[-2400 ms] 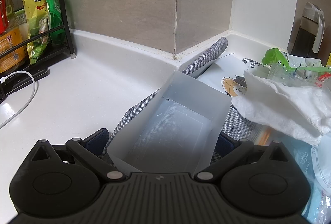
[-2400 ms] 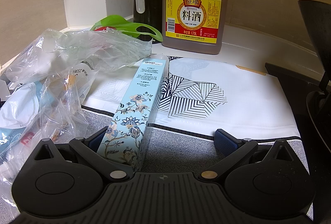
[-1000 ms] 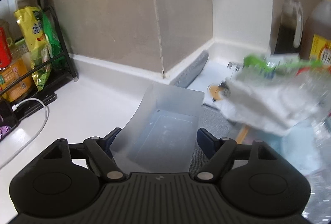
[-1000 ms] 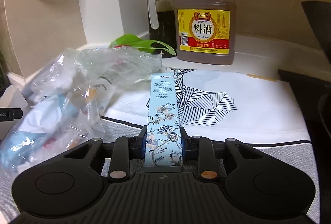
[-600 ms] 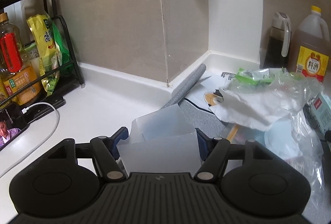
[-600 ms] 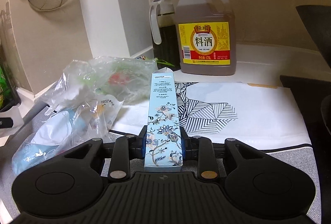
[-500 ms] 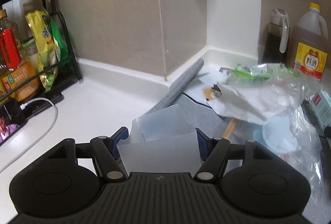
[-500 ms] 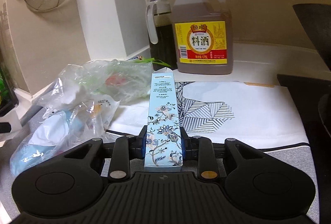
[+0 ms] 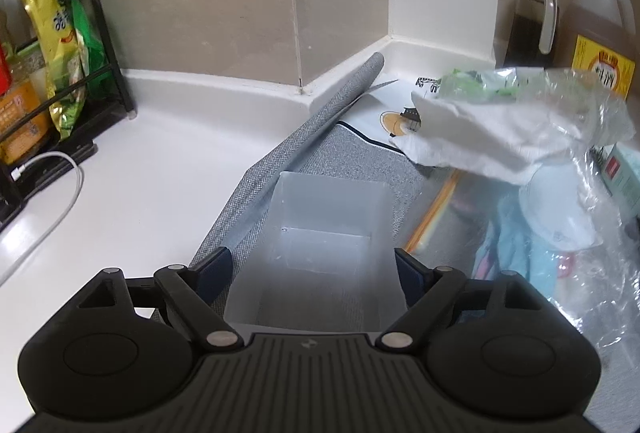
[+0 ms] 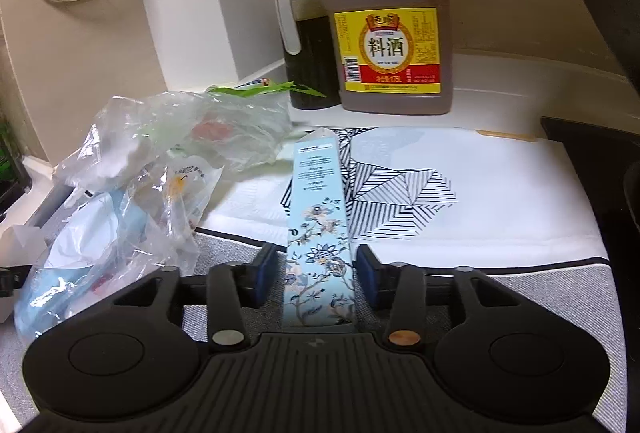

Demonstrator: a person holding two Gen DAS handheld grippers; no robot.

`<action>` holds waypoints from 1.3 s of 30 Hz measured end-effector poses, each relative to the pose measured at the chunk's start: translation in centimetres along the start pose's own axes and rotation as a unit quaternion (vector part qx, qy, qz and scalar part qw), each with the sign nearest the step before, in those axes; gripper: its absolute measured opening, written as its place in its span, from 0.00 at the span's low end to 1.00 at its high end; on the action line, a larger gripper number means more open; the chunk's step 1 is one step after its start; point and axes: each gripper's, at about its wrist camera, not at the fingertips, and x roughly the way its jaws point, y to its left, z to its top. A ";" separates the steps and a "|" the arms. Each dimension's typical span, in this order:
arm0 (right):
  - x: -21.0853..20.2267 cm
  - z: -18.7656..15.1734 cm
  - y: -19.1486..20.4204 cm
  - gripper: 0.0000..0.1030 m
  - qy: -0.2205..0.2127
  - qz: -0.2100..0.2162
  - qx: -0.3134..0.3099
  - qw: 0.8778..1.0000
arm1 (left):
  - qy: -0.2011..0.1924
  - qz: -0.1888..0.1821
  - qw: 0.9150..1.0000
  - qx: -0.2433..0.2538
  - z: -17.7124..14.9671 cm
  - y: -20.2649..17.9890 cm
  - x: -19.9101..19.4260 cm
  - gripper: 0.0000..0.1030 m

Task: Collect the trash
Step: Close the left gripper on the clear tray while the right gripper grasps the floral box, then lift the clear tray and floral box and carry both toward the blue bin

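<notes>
A translucent plastic box point(image 9: 326, 237) lies on the grey mat point(image 9: 368, 161) between the pads of my left gripper point(image 9: 316, 271), whose jaws stand open around it. A long blue floral carton point(image 10: 318, 229) lies on the mat between the pads of my right gripper point(image 10: 316, 273); the jaws are apart with gaps on both sides. A clear plastic bag of trash point(image 10: 160, 169) sits left of the carton; it also shows in the left wrist view point(image 9: 540, 161) with a white tissue point(image 9: 472, 137).
A cooking wine jug point(image 10: 390, 29) and a dark sauce bottle point(image 10: 308, 41) stand at the back wall. A black rack with snack bags point(image 9: 60, 53) and a white cable point(image 9: 48, 201) are on the left counter. A black stove edge point(image 10: 600, 173) is at right.
Both grippers have opened. The left one lowered the plastic box back onto the mat; the right one released the floral carton, which now lies on the mat.
</notes>
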 end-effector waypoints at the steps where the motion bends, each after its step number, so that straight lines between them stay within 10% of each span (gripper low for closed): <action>1: 0.0 0.0 0.0 0.51 0.000 0.001 -0.001 1.000 | 0.000 -0.001 1.000 -0.001 0.0 0.1 0.1 0.86; 5: -0.1 0.1 0.1 0.40 -0.001 -0.002 -0.005 1.000 | -0.003 -0.015 1.000 0.005 0.1 0.2 -0.2 0.63; 18: -2.2 0.6 -0.5 0.30 -0.064 -0.003 0.010 0.998 | -0.057 -0.022 0.998 0.005 -1.2 -0.4 -7.1 0.63; 39: -7.0 -1.0 -0.2 0.30 -0.149 0.001 0.014 0.989 | -0.108 0.041 0.993 -0.027 -13.8 4.2 -24.4 0.63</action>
